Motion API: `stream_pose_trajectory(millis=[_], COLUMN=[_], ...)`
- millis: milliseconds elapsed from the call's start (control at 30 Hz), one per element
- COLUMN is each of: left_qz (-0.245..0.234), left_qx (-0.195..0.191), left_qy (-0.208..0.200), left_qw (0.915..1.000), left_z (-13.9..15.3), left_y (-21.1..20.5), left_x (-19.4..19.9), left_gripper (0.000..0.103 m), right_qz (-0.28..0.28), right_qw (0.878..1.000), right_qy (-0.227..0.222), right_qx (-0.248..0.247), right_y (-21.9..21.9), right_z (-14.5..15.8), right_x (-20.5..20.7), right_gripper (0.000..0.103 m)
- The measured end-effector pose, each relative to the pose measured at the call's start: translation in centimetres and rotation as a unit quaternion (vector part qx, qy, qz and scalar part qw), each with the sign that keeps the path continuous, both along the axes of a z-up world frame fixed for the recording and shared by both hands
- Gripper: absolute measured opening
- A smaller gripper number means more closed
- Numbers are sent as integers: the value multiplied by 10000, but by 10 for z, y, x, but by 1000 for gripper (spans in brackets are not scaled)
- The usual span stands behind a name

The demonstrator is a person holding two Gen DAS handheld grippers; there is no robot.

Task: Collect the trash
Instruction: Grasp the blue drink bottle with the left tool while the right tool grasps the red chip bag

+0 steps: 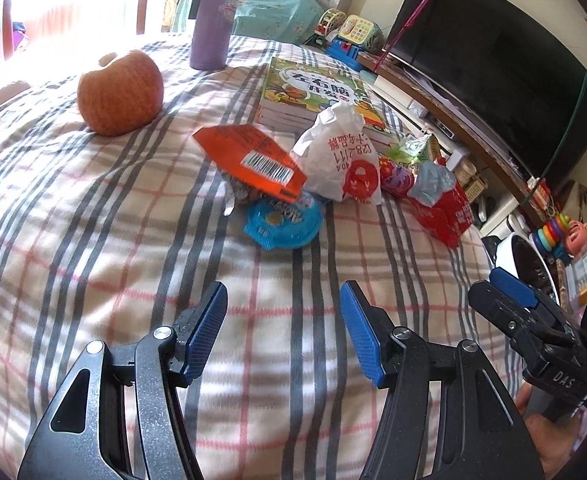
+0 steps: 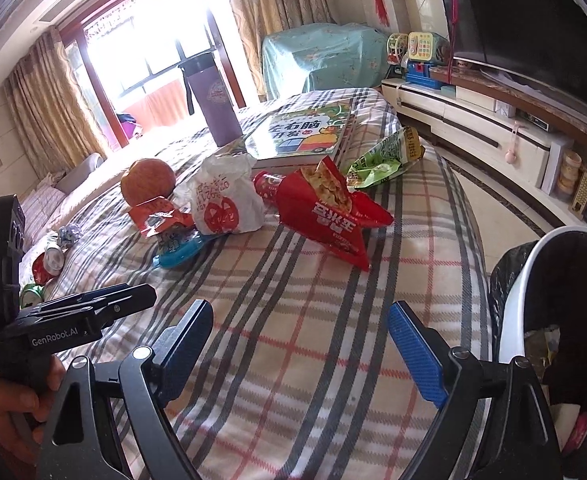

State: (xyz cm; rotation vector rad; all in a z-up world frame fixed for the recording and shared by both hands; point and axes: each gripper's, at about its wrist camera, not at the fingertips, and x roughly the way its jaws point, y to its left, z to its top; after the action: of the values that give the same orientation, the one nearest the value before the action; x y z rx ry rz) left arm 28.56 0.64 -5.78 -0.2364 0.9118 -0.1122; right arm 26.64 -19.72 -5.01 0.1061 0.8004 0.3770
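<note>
Spread over a plaid blanket-covered bed (image 1: 93, 240), a mix of keepers and trash. Toward the far left corner: a round orange-red apple (image 1: 119, 92), sitting alone, likely not trash. Behind it, near the far edge, a tall lilac insulated bottle (image 1: 211, 20), upright. Right of that, a stack of green-covered children's books (image 1: 313, 92), lying flat near the far right edge.

Trash bunched mid-bed, in front of the books, probably gathered for easy picking. From the left: a flattened orange snack wrapper with a barcode (image 1: 253, 158), overlapping a round blue foil wrapper (image 1: 281, 226) on the near side; touching both, a crumpled white paper bag with red print (image 1: 339, 160); then a red crisp packet (image 2: 325, 208), torn open, lying toward the right edge; behind it a green snack bag (image 2: 385, 160) at the right edge beside the books. Off the right edge, on the floor, a white bin with a black liner (image 2: 517, 280), already holding some rubbish, placed close for short drops.

Left claw (image 1: 285, 328): blue pads apart, nothing between them, angled down at bare blanket short of the blue wrapper, apparently the nearest target. Right claw (image 2: 299, 348): pads spread wider, also empty, tilted down over the near right part of the bed, the red packet ahead and the bin just beside. Both held side by side, a hand (image 2: 13, 404) visible gripping the left handle.
</note>
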Motion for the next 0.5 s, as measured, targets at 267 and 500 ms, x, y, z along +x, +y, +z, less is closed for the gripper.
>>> stream_pose_trajectory(millis=[267,500], left_qz=[-128,-178], left_qx=[157,365], left_qy=[-109,-213], left_qw=[9997,9989], left_z=[2,-1], left_y=[-6,-11], left_x=[30,47], left_gripper=[59,59], right_qz=[-62,-130], right_qw=[9999,9994], right_qy=[-74,-194], right_qx=[-60,-247], right_y=[0,6], right_z=[-2,-2], right_x=[23,38], right_gripper=[90,87])
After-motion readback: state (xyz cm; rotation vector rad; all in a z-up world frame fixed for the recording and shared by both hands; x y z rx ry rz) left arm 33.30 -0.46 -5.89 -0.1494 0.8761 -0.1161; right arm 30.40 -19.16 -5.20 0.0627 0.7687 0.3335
